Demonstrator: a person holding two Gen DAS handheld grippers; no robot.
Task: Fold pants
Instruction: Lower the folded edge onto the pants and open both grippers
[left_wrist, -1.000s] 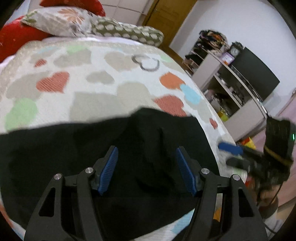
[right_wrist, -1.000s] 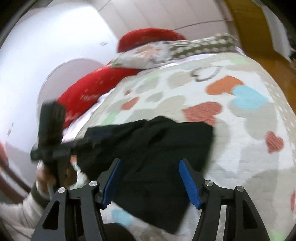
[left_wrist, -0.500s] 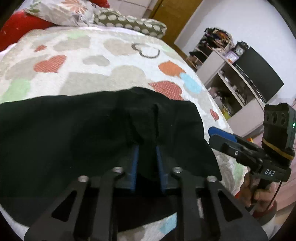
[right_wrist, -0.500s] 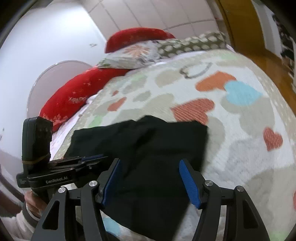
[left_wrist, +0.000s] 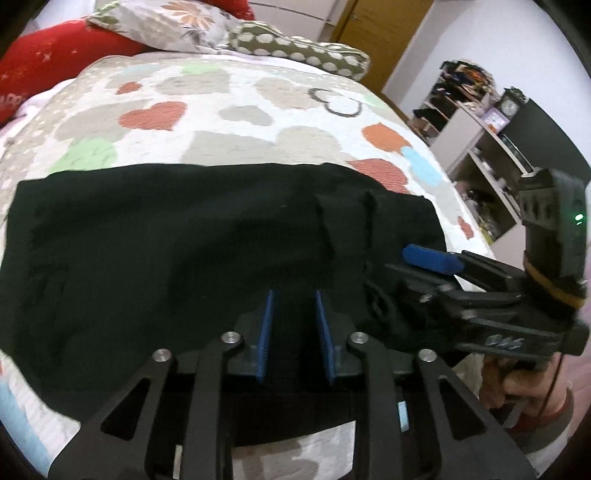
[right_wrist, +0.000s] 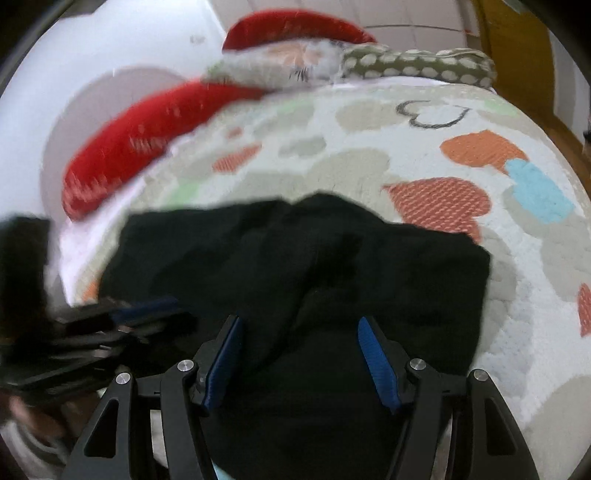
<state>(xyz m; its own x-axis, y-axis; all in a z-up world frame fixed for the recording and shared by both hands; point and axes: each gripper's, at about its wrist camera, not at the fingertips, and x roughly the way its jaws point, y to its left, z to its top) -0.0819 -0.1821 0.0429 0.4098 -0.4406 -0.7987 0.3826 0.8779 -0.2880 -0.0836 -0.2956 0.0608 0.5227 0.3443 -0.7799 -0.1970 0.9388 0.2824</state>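
The black pants (left_wrist: 184, 240) lie on the heart-patterned bedspread (left_wrist: 240, 122), spread wide to the left, with raised folds near their right edge. My left gripper (left_wrist: 293, 295) is nearly closed on the pants' near edge, with black fabric between its blue pads. My right gripper (right_wrist: 299, 325) is open over the pants (right_wrist: 369, 266), with its blue pads wide apart and nothing held. The right gripper also shows in the left wrist view (left_wrist: 432, 258), at the pants' right side. The left gripper shows blurred at the left of the right wrist view (right_wrist: 147, 310).
Red cushions (left_wrist: 55, 55) and patterned pillows (left_wrist: 295, 48) lie at the head of the bed. A shelf unit (left_wrist: 480, 147) with clutter and a dark screen stands past the bed's right edge. A wooden door (left_wrist: 384, 33) is behind.
My left gripper closed onto the pants' near edge from wide open. The pants now lie spread flatter and wider to the left. My right gripper stayed open and moved closer in over the pants.
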